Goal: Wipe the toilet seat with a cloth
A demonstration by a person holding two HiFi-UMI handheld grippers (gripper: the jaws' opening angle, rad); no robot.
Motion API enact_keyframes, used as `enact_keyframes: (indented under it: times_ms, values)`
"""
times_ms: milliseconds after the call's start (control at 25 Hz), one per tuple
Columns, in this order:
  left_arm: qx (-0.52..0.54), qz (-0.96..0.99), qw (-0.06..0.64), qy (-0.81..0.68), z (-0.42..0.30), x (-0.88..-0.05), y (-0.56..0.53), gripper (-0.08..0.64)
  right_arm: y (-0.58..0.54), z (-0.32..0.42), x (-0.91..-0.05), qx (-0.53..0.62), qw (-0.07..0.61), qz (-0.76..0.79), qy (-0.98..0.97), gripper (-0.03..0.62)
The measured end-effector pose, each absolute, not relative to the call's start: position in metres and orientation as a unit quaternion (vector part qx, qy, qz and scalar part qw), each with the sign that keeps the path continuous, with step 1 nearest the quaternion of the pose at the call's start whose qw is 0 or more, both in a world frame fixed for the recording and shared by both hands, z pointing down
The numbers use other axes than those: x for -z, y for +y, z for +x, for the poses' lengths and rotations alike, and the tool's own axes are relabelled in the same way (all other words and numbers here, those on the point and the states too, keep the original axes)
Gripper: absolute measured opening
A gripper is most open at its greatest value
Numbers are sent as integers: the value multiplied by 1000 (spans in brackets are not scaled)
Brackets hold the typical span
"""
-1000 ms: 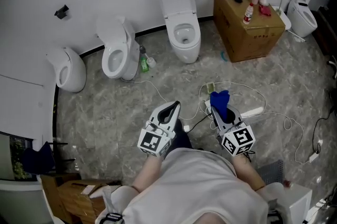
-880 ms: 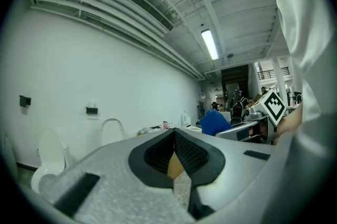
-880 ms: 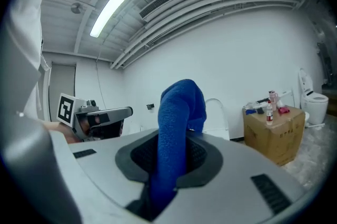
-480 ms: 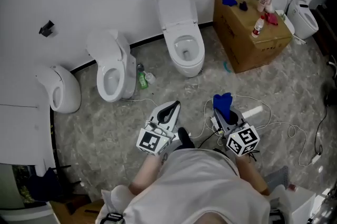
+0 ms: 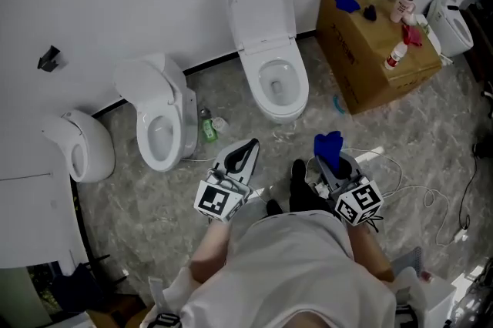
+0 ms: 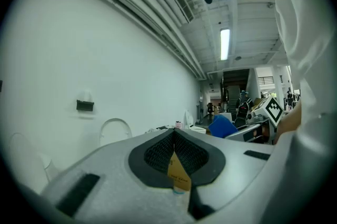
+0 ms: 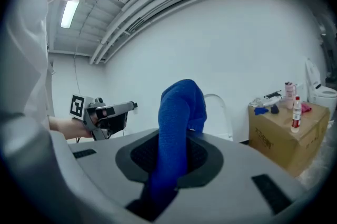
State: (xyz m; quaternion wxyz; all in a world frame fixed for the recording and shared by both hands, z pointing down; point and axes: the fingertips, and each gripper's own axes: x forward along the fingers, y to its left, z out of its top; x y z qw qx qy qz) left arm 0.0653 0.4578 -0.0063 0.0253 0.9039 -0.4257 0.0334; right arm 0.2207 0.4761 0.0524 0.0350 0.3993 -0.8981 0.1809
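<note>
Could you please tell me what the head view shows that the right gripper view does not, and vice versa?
Only the head view shows the toilet bowl, the green bottle on the floor and a second toilet. Only the right gripper view shows the ceiling light and, plainly, the right gripper with its jaws closed on the blue cloth. Both show that cloth, the cardboard box and the left gripper.
</note>
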Motion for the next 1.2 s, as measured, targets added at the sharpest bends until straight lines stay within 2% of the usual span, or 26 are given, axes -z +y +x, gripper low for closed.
enact_keyframes:
  times_ms: [280,600,920,1200]
  values:
    - [-44,901,32,-431,60,-22,329,5,332,207,-102,-221,42,356,-907,55]
    - [-43,881,29,-470,58,-22,188,5,194,204,-142,-223,123,286,-924,55]
    - [-31,879,70,-471,54,-48,119,5,128,199,-161,-254,132,276,-917,55]
    - [-80,877,94,-465,30,-102,74,5,93,166,-197,-263,158,260,-916,55]
